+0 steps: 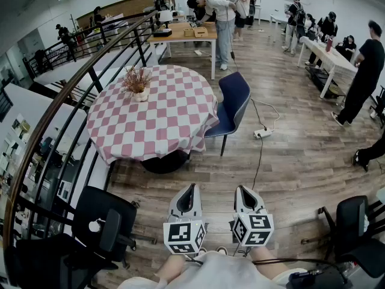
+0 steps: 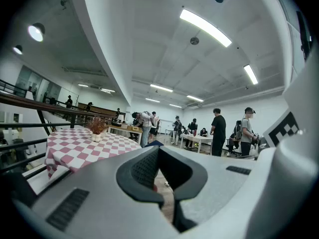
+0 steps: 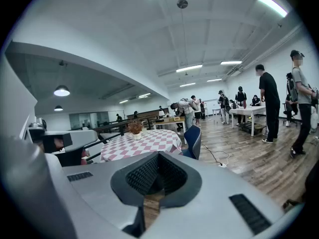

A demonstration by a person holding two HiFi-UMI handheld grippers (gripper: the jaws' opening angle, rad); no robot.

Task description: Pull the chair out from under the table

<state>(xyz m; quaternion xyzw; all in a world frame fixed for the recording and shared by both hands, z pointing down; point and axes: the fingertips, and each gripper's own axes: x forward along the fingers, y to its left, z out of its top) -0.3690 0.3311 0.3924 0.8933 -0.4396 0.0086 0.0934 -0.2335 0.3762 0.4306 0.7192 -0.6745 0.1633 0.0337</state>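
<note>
A dark blue chair [image 1: 232,103] stands at the right side of a round table [image 1: 168,122] covered with a pink-and-white checked cloth, its seat partly under the tabletop. A small pot of dried flowers [image 1: 138,84] sits on the table. My left gripper [image 1: 191,189] and right gripper [image 1: 242,189] hang side by side near my body, well short of the table and chair, both shut and empty. In the right gripper view the chair [image 3: 193,140] and the table [image 3: 142,142] lie far ahead of the gripper [image 3: 155,180]. The left gripper view shows the table [image 2: 79,143] beyond the gripper [image 2: 160,176].
A curved black railing [image 1: 78,86] runs along the left. Black office chairs stand at lower left [image 1: 103,220] and lower right [image 1: 356,220]. A power strip [image 1: 263,133] with a cable lies on the wooden floor right of the chair. Several people stand at far tables [image 1: 186,34].
</note>
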